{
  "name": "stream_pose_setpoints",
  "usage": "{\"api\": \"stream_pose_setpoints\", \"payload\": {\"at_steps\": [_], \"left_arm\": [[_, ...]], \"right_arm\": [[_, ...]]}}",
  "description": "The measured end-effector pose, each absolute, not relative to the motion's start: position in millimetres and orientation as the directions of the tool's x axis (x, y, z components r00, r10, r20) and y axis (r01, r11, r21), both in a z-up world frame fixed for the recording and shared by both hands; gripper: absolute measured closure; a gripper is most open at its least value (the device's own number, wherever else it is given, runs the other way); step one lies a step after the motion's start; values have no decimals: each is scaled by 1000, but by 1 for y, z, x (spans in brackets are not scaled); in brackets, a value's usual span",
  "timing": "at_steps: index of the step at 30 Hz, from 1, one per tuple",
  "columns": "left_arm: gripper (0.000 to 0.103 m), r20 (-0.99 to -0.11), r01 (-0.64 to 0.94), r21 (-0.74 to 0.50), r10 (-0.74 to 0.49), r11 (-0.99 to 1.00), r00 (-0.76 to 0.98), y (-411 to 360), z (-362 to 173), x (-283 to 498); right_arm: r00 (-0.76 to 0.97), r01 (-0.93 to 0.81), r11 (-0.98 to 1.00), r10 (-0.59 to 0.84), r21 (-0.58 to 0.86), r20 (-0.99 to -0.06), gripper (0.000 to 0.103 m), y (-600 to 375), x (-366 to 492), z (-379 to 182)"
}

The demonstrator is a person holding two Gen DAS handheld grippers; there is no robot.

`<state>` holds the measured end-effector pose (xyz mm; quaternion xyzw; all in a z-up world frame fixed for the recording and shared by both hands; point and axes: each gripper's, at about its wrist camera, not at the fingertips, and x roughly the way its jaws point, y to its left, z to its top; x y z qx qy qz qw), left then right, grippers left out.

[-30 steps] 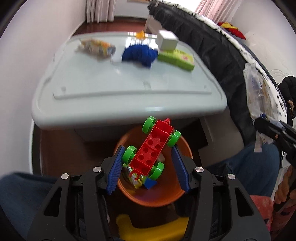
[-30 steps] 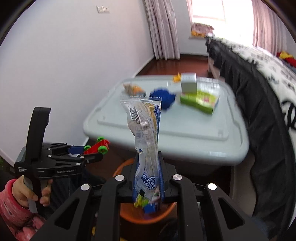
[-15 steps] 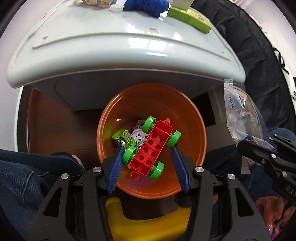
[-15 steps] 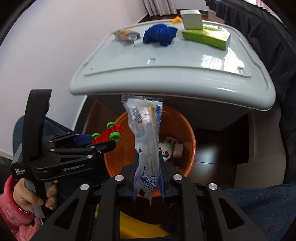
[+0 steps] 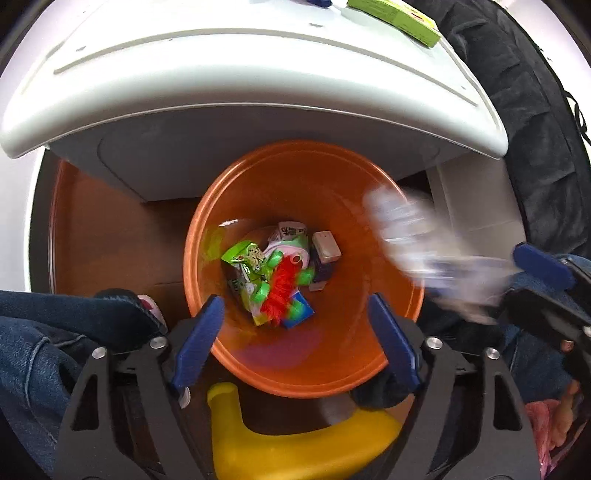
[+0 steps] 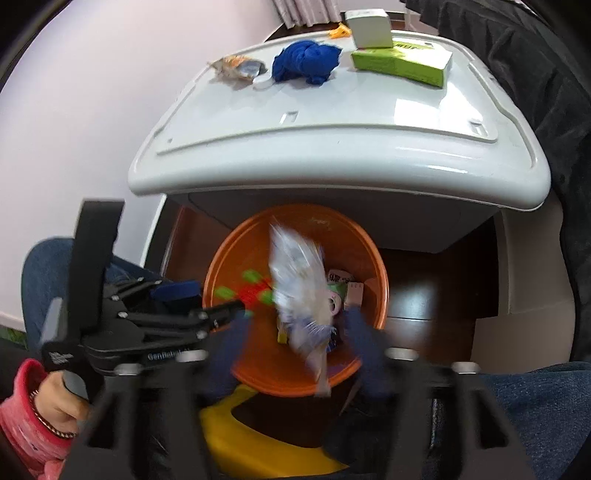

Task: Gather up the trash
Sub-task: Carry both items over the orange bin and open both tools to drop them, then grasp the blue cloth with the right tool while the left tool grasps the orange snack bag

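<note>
An orange bin (image 5: 391, 229) stands on the floor below a white lid-topped box; it also shows in the right wrist view (image 6: 373, 254). My left gripper (image 5: 295, 328) is open over the bin's near rim. The red toy car (image 5: 282, 291) with green wheels is blurred inside the bin, among wrappers. My right gripper (image 6: 295, 354) is open, its fingers blurred. The clear plastic wrapper (image 6: 301, 291) is blurred between them over the bin, seen in the left wrist view (image 5: 417, 236) at the bin's right rim.
On the white lid (image 6: 332, 122) lie a crumpled snack wrapper (image 6: 238, 68), a blue cloth (image 6: 304, 61), a green box (image 6: 402, 62) and a white box (image 6: 369, 24). A yellow object (image 5: 295, 443) sits below the bin. A dark bed cover (image 5: 535, 110) hangs at right.
My left gripper opened and the toy car dropped into the bin. My right gripper opened and the plastic wrapper is coming loose over the bin. Both moved closer above the bin.
</note>
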<state>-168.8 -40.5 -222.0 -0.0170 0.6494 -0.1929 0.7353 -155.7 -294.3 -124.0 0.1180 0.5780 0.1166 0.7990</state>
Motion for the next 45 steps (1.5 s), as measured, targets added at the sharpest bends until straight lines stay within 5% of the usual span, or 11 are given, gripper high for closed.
{"api": "stream_pose_setpoints", "payload": {"at_steps": [26,34,38,45], "left_arm": [[24,-944,266,-151,-218,952,246,-33,-187,-168],[23,-840,288,-44,-191,957,507,-21,-96,-135],[13,-753,251,-1,-166,968,637,-15,-51,-98],[13,-714,184,27,-110,982,691,1,-40,-47]], "right_arm": [[387,-4,926,350,378,-853,25,-309,-161,-105],[454,12,918,349,397,-820,19,-325,-149,-79],[469,3,935,311,354,-827,17,-323,-125,-71],[576,-72,972,223,223,-787,8,-300,-34,-54]]}}
